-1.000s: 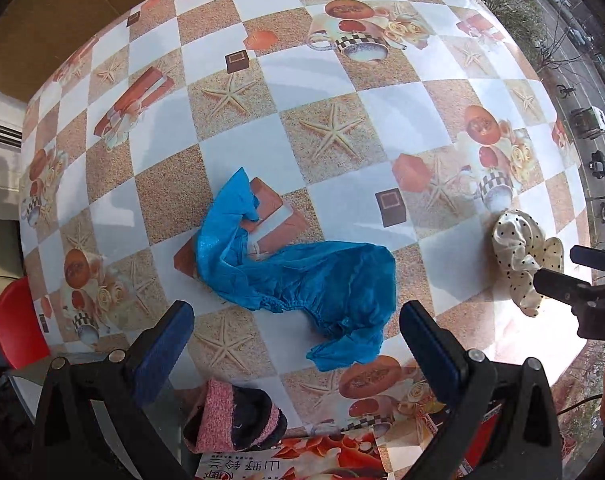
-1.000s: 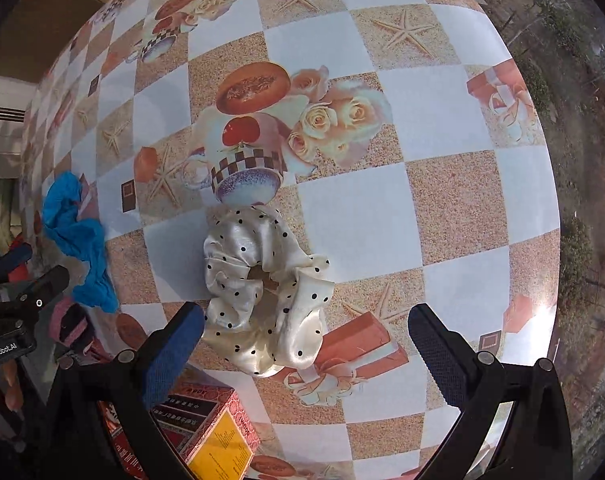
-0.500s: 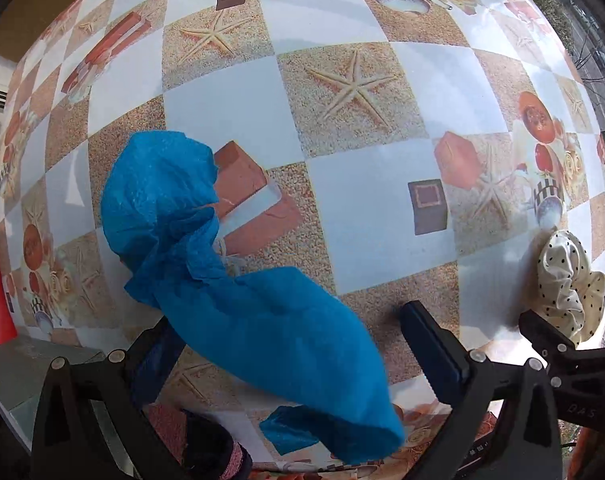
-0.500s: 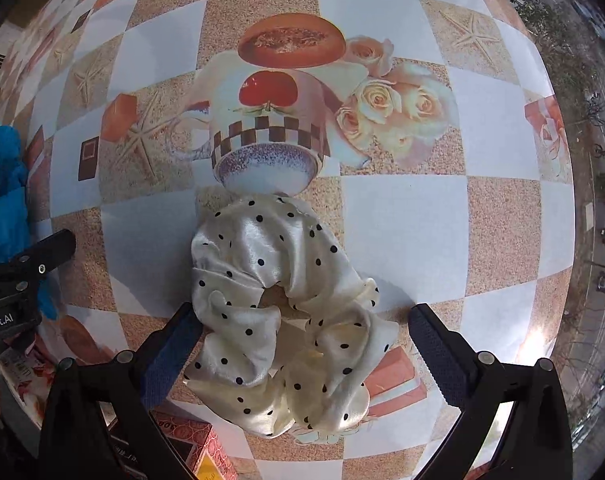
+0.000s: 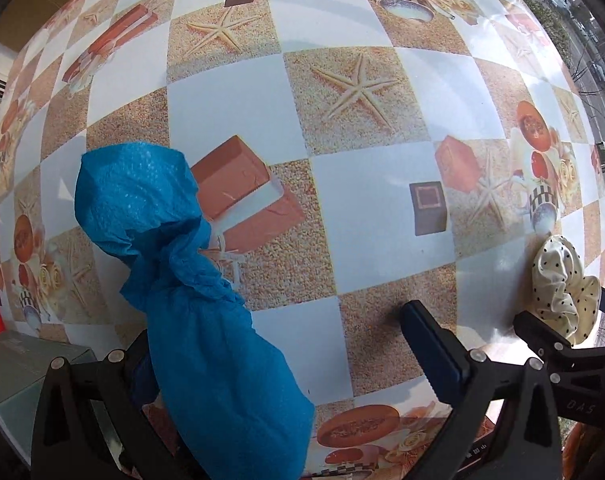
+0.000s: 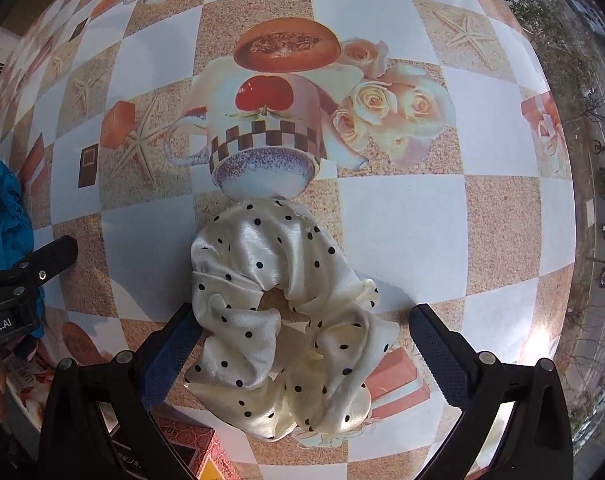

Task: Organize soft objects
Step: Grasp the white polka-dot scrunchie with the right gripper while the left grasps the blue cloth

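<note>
- Now both tools are in the reaching step; nothing is grasped yet.
- Left tool (image 5: 286, 344): its 2 fingers stand apart, the blue cloth (image 5: 206, 320) lies on the counter (image 5: 382, 208) and covers the left finger.
- Right tool (image 6: 302, 352): fingers wide apart, on both sides of the dotted scrunchie (image 6: 278, 320), which rests flat on the counter.
- Next, I think, each tool must lower and close on its soft item without only pushing it.

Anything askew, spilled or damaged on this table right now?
Nothing spilled or damaged. The crumpled blue disposable cover lies bunched and twisted on the checkered tablecloth; the cream polka-dot satin scrunchie sits intact between the open right gripper fingers.
</note>
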The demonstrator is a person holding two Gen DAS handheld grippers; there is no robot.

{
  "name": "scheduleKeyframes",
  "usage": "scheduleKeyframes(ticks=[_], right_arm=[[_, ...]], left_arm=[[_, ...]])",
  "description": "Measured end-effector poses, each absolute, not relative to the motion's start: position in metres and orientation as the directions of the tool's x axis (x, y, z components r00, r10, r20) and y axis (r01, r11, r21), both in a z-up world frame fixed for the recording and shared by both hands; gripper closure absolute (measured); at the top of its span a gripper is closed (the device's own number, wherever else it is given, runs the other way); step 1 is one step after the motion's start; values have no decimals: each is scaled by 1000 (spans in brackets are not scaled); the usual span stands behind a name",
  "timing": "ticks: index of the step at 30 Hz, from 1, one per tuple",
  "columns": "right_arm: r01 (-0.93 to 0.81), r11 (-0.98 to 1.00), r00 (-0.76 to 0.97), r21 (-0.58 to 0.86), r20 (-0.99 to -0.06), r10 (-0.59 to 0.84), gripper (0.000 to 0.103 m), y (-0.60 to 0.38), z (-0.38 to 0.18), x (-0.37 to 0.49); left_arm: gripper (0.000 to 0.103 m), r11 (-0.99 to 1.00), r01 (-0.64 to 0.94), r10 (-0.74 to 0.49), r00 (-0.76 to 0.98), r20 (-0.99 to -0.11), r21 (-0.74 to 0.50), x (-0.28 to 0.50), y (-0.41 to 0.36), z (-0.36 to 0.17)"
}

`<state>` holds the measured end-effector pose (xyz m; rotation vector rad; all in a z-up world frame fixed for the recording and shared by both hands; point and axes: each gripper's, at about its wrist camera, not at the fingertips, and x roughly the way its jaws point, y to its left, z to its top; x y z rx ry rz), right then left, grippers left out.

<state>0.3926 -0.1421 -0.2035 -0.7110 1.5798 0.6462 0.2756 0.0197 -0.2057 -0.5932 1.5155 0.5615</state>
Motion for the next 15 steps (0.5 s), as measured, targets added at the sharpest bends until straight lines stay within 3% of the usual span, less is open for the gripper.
scheduleKeyframes(ticks=[6,12,15], right_arm=[[-754,657,-85,9,-993,-84,0,-142,-205,393],[-754,657,-85,9,-993,-84,0,-142,-204,392],[-753,658,-85,9,-993,-84,0,-142,-203,392]], left_arm=[[0,725,-689,-34,-60,-998,17,271,22,-206],[1,702,-705,147,11,-989,96,257,27,-159],[0,657,-749,141,5,-990,90,241,43,-155]])
